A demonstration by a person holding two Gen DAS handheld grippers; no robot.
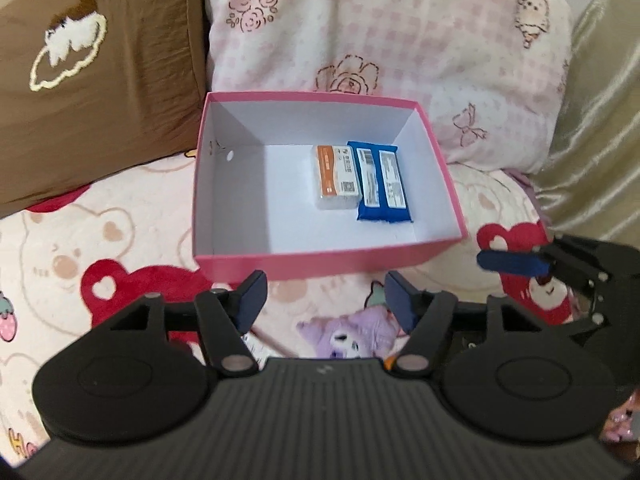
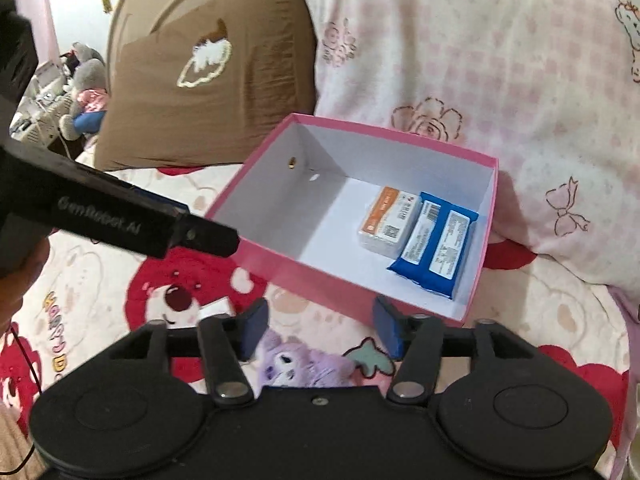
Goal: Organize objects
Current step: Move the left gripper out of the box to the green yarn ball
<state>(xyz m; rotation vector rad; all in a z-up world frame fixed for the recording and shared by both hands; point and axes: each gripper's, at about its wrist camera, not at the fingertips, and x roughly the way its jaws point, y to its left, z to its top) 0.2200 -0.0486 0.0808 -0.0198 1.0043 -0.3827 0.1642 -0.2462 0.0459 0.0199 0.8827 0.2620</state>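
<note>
Left gripper (image 1: 322, 300): jaws spread wide, nothing between the blue pads; it hangs over the cartoon-print blanket (image 1: 100, 240) just short of the near wall of the pink box (image 1: 320, 264).
Right gripper (image 2: 320, 326): jaws likewise spread wide and holding nothing, poised over the blanket at the near right corner of the pink box; in the left wrist view one of its blue fingers (image 1: 512, 262) shows just off the box's near right corner.
Orange-and-white carton (image 1: 334, 178): lies flat on the box floor, right of centre, long axis running from the box's near wall toward its far wall.
Blue packet (image 1: 380, 182): lies flat, just beside the carton on its right and parallel to it, its white labels facing up; whether the two touch I cannot tell.
Pink box: open-topped, white inside, holding those two items only; the left half of its floor is bare, and a small hole shows in its left wall.
Behind the box: a brown pillow (image 1: 100, 80) off its far left corner, a pink checked pillow (image 1: 380, 40) against its far wall.
</note>
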